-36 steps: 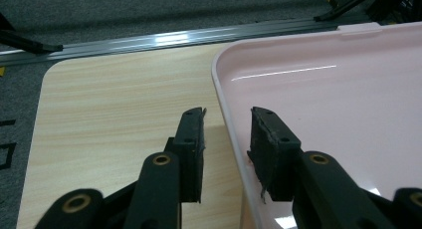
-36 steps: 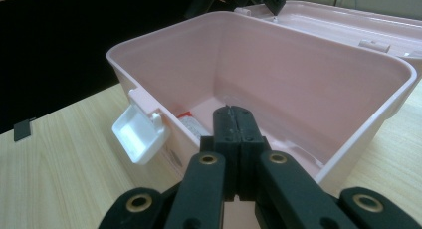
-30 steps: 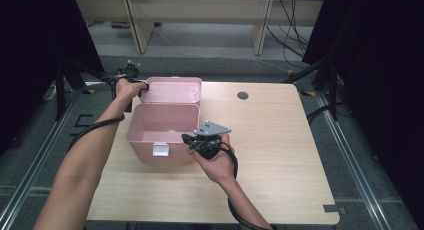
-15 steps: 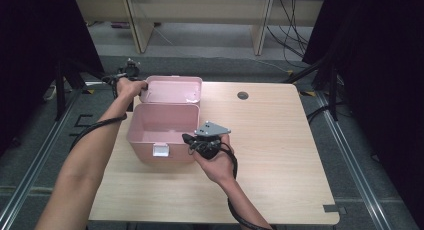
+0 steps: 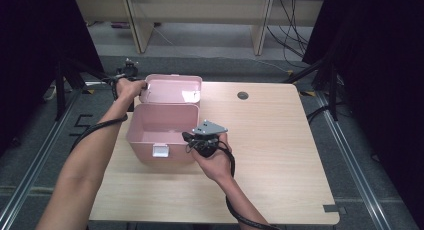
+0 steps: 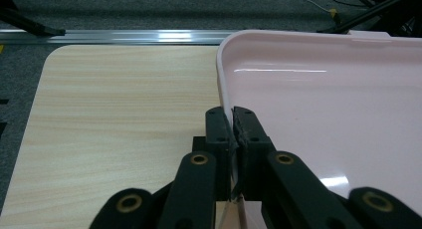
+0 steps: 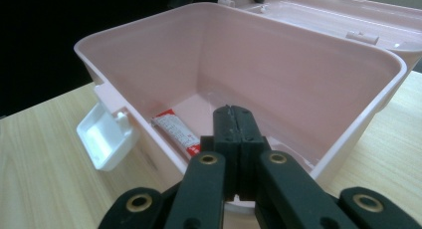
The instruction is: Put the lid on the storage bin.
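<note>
One pink plastic box (image 5: 162, 135) stands near the table's (image 5: 280, 155) left edge, and its one hinged lid (image 5: 172, 89) lies open toward the far edge. One white latch (image 7: 105, 135) hangs on the box's front wall. One red-and-white tube (image 7: 175, 132) lies on the floor inside.

Of the two tongs, the left gripper (image 6: 232, 124) has just been closing and now pinches the lid's rim (image 6: 224, 89) between its jaws. The right gripper (image 7: 234, 120) has its jaws pressed together with nothing between them, poised over the box's near right corner.
</note>
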Tool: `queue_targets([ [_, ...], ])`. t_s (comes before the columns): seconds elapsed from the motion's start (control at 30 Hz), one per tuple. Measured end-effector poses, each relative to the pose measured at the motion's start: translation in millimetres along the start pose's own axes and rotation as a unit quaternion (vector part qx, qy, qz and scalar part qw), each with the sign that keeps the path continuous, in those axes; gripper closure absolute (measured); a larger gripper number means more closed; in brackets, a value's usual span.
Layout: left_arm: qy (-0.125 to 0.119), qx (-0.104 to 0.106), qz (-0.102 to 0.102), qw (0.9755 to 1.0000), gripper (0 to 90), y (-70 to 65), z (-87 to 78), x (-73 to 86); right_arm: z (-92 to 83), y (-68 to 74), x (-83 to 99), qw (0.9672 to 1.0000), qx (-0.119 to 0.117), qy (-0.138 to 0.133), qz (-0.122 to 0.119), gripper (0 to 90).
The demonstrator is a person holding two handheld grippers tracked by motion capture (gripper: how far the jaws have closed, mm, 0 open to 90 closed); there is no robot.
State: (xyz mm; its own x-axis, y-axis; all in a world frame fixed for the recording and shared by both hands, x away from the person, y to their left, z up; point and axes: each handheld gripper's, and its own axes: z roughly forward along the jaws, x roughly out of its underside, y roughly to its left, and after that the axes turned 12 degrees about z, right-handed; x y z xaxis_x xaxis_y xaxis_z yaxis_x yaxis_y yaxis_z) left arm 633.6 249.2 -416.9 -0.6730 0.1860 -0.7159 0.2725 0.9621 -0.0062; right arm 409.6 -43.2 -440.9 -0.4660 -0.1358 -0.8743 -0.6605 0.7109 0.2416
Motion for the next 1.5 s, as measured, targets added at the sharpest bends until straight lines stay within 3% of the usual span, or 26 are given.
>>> queue_targets([
  [0.67, -0.019, -0.001, -0.010, 0.9998, 86.8, 1.7, -7.4, 2.8, 6.1, 0.7, 2.8, 1.0000, 0.003, -0.008, -0.004, 90.0],
  [1.03, -0.037, 0.002, -0.019, 0.9991, 86.9, 2.9, -13.7, 3.6, 10.3, -0.7, 2.4, 0.9999, 0.009, -0.011, -0.002, 90.0],
  [1.1, -0.042, 0.002, -0.023, 0.9988, 86.9, 3.1, -15.2, 4.5, 11.7, -1.7, 1.4, 0.9998, 0.011, -0.013, -0.013, 90.0],
  [1.23, -0.052, 0.002, -0.029, 0.9982, 86.9, 4.1, -18.2, 6.5, 12.6, -1.2, 1.4, 0.9997, 0.015, -0.015, -0.009, 90.0],
  [1.3, -0.058, 0.001, -0.030, 0.9979, 87.0, 4.1, -19.4, 7.4, 11.8, -2.5, 0.4, 0.9996, 0.016, -0.011, -0.021, 90.0],
  [1.33, -0.060, 0.000, -0.029, 0.9978, 86.9, 4.1, -20.2, 7.5, 13.0, -0.9, 1.3, 0.9998, 0.011, -0.013, -0.011, 90.0],
  [1.37, -0.060, -0.002, -0.028, 0.9978, 86.9, 3.8, -21.5, 7.4, 13.0, -2.3, 0.6, 0.9995, 0.016, -0.016, -0.021, 90.0],
  [1.5, -0.071, 0.000, -0.026, 0.9972, 86.8, 3.6, -25.5, 6.7, 12.5, -0.7, 0.9, 0.9997, 0.017, -0.010, -0.011, 90.0],
])
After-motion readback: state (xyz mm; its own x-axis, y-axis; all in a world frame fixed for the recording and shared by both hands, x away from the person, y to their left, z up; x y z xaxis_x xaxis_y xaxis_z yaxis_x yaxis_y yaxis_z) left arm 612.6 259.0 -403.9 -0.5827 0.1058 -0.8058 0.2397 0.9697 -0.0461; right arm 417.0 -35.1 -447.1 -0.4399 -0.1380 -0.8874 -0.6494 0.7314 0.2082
